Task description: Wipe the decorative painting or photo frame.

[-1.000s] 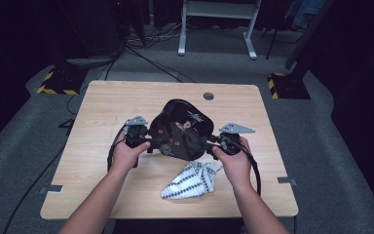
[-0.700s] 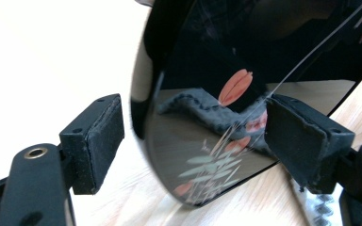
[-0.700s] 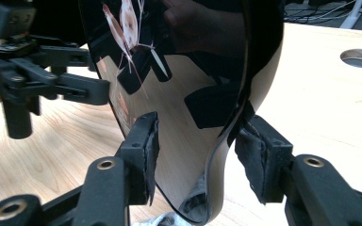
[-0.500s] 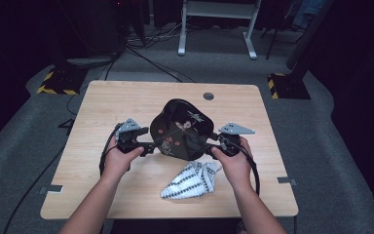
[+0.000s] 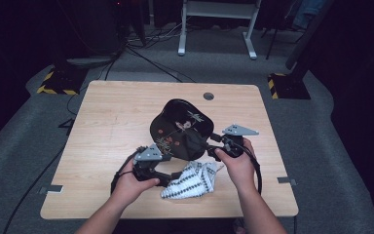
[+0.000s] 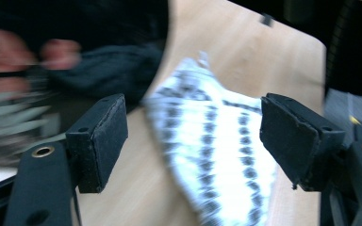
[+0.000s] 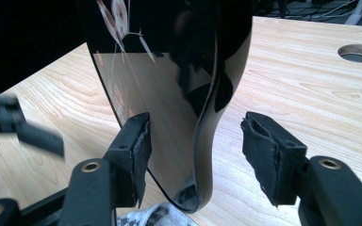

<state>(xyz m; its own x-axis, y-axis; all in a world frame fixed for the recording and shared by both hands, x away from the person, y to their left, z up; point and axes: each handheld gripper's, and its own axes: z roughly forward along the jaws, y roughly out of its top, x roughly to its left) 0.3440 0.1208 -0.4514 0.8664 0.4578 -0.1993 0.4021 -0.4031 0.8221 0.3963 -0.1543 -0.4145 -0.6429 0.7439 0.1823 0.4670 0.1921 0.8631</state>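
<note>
Two grippers work over the wooden counter (image 5: 112, 117). A black glossy tray (image 5: 180, 127) painted with flowers stands tilted near the middle of the counter, its lower edge close to a white cloth (image 5: 192, 179) with dark stripes lying toward the near side. The right gripper (image 5: 213, 147) sits at the tray's right edge; its fingers (image 7: 139, 155) have just been opening, and the tray's rim stands between them with a gap to the right pad, so the grip is released. The left gripper (image 5: 168, 170) is beside the cloth, near the tray's lower left. Its fingers (image 6: 101, 141) are spread wide, holding nothing, the cloth lying on the counter beyond them.
</note>
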